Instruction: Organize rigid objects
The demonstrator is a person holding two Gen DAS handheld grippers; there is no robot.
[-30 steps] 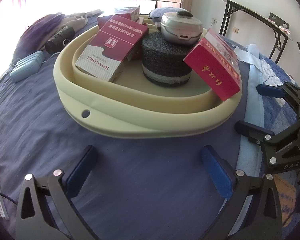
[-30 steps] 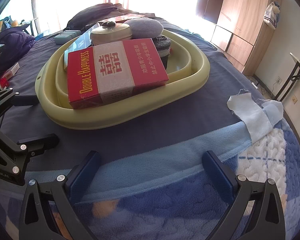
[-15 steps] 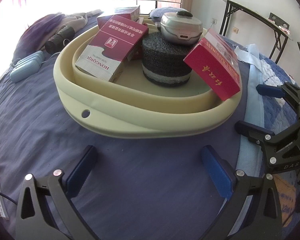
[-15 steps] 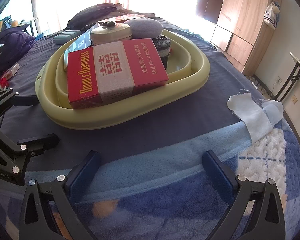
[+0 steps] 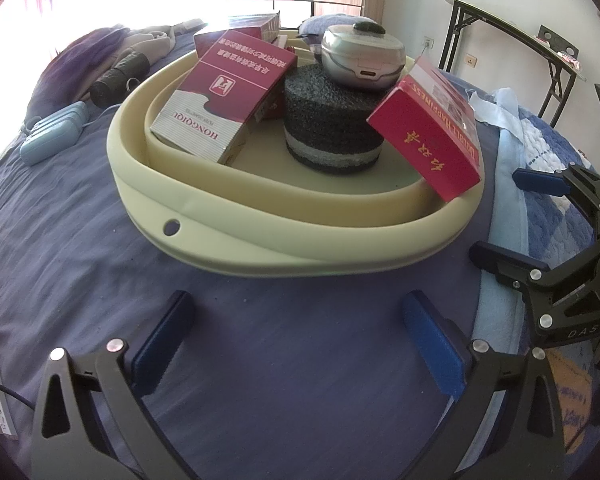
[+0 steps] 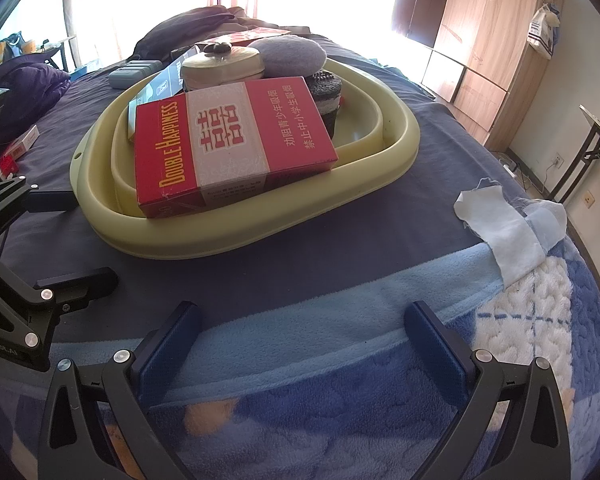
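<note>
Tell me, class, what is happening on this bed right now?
A person holds two grippers over a bed, and both are open and empty. The left gripper and right gripper hover short of a yellow basin. In the basin lie a Double Happiness box, a Hongqiqu box and a silver case on a dark foam block.

Basin [image 5: 260,236] on bedspread [image 5: 100,280], foam block [image 5: 332,136] inside it, case [image 5: 362,58] atop block, Double Happiness carton [image 5: 432,132] leaning on rim at right, Hongqiqu carton [image 5: 224,92] at left, remote [image 5: 52,136] outside basin, left.
</note>
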